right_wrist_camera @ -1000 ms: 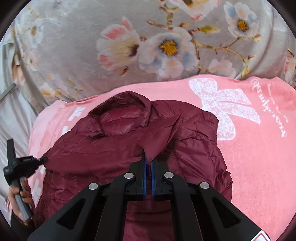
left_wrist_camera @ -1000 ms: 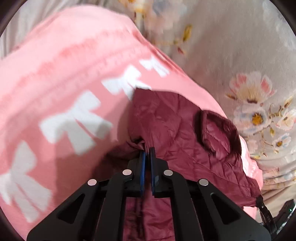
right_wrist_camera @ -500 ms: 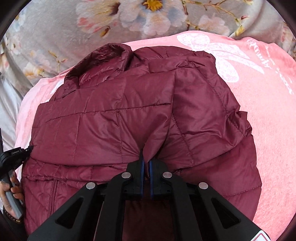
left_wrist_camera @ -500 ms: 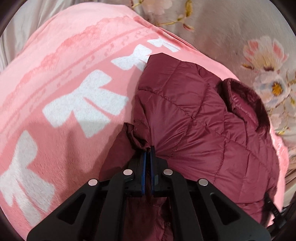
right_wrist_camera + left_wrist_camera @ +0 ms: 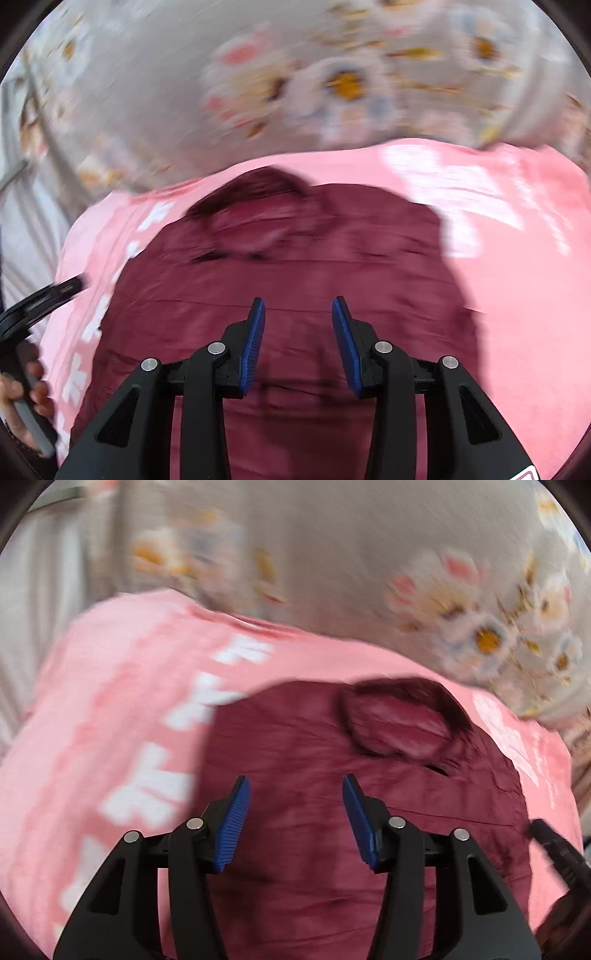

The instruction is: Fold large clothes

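Observation:
A maroon quilted jacket (image 5: pixel 332 775) lies spread on a pink blanket (image 5: pixel 110 720), its collar (image 5: pixel 399 720) at the far end. My left gripper (image 5: pixel 295 794) is open and empty above the jacket's left part. In the right wrist view the same jacket (image 5: pixel 295 277) fills the middle, and my right gripper (image 5: pixel 297 314) is open and empty above it. Both views are motion-blurred. The other gripper shows at the edge of each view: the right one (image 5: pixel 554 853) and the left one (image 5: pixel 40 299) with the hand holding it.
The pink blanket (image 5: pixel 498 258) with white bow prints lies on a grey floral bedspread (image 5: pixel 369 572), which runs across the far side (image 5: pixel 258 92). A pale striped surface (image 5: pixel 22 229) shows at far left.
Both grippers have let go of the jacket and opened. They have pulled back and up, and the jacket now lies flat on the blanket.

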A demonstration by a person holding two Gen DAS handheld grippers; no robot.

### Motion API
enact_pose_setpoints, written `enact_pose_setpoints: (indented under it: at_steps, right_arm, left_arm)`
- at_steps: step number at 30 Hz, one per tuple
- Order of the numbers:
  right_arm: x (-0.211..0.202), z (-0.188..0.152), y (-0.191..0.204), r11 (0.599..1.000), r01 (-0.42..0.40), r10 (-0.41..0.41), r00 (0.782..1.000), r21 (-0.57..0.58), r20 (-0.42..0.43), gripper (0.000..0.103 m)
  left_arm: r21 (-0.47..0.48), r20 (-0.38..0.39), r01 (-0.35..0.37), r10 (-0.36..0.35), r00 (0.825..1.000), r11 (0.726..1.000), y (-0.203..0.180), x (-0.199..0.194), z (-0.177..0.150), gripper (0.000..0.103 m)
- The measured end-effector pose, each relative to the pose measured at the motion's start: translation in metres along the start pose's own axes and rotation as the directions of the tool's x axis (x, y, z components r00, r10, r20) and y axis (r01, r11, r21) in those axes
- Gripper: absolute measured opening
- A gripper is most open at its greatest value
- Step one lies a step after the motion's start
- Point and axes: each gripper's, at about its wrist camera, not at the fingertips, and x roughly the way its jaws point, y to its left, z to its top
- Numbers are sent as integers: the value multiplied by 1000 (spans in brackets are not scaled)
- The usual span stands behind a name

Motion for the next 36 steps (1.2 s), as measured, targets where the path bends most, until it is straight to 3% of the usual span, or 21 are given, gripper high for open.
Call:
enact_pose_setpoints:
  at_steps: [3, 8, 16, 25, 28, 30, 32, 34, 36]
  right_arm:
    - [31, -9, 28, 997, 0, -4, 999, -72, -52, 39]
    - [81, -46, 33, 992, 41, -59, 988, -123, -140, 38]
    - [82, -66, 37, 984, 74, -89, 992, -159, -89, 38]
    - [84, -63, 30, 991, 37, -49, 994, -125, -94, 40]
    - [78, -60, 26, 995, -13, 3, 995, -96, -96, 45]
    - [66, -48, 19, 995, -92, 87, 991, -44, -97, 45]
    - [50, -24, 11, 992, -123, 122, 992, -13, -37, 45]
    - [45, 5, 3, 993, -121, 121, 993, 9, 8, 52]
    - [55, 27, -11, 989, -137, 137, 991, 58, 12, 52]
  left_arm:
    - [61, -60, -5, 9, 998, 998, -34, 34, -15, 50]
    - [75, -130, -27, 36, 991, 997, -42, 75, -48, 50]
    - [118, -48, -69, 75, 996, 991, -44, 83, -74, 51]
    - [127, -37, -81, 87, 996, 989, -46, 85, -77, 53]
    - [99, -61, -16, 22, 998, 995, -40, 80, -73, 57]
    - [29, -106, 100, -96, 990, 995, -28, 73, -59, 57]
    - [-49, -105, 169, -173, 979, 984, -16, 66, -38, 58]
    - [-110, -80, 205, -214, 974, 973, -9, 64, -10, 65]
    - [-123, -80, 196, -206, 975, 973, -11, 77, 16, 66]
